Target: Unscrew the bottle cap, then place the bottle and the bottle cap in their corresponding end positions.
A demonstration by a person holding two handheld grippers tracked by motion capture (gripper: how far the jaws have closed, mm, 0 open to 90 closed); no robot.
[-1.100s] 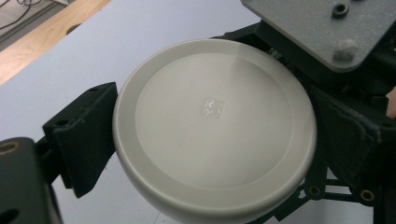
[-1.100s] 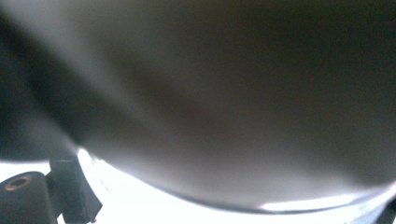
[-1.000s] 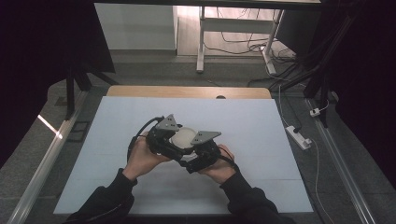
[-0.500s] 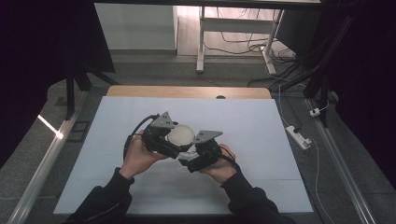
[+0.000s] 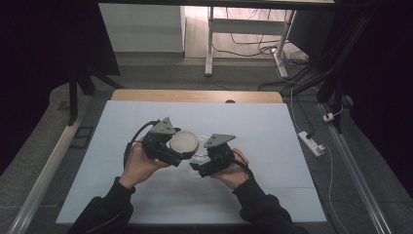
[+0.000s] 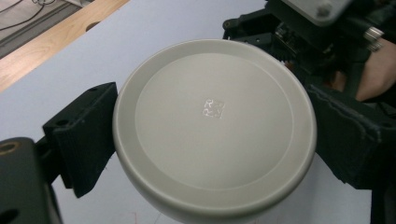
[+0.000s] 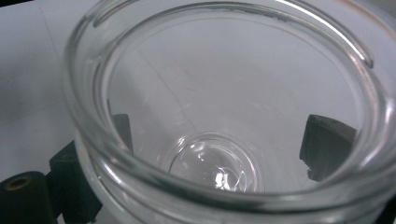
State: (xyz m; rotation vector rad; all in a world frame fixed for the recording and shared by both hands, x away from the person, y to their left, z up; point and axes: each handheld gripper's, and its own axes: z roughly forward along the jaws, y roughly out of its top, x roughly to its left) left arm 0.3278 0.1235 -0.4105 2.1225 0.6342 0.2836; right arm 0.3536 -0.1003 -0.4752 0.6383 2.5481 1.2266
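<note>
Glass jar (image 7: 224, 116) clamped in my R gripper (image 5: 210, 163); L gripper (image 5: 170, 146) grips off-white lid (image 6: 212, 123). Next: align lid over mouth, seat it.

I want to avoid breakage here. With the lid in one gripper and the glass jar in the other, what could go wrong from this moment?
1. The left gripper pinches the round lid only at its curved edge, so it might slip out or tilt.
2. The right gripper clamps the glass jar on its smooth wall; hard squeezing or a slip could crack it.
3. Both are held above the table, and close together, so the grippers may bump.
</note>
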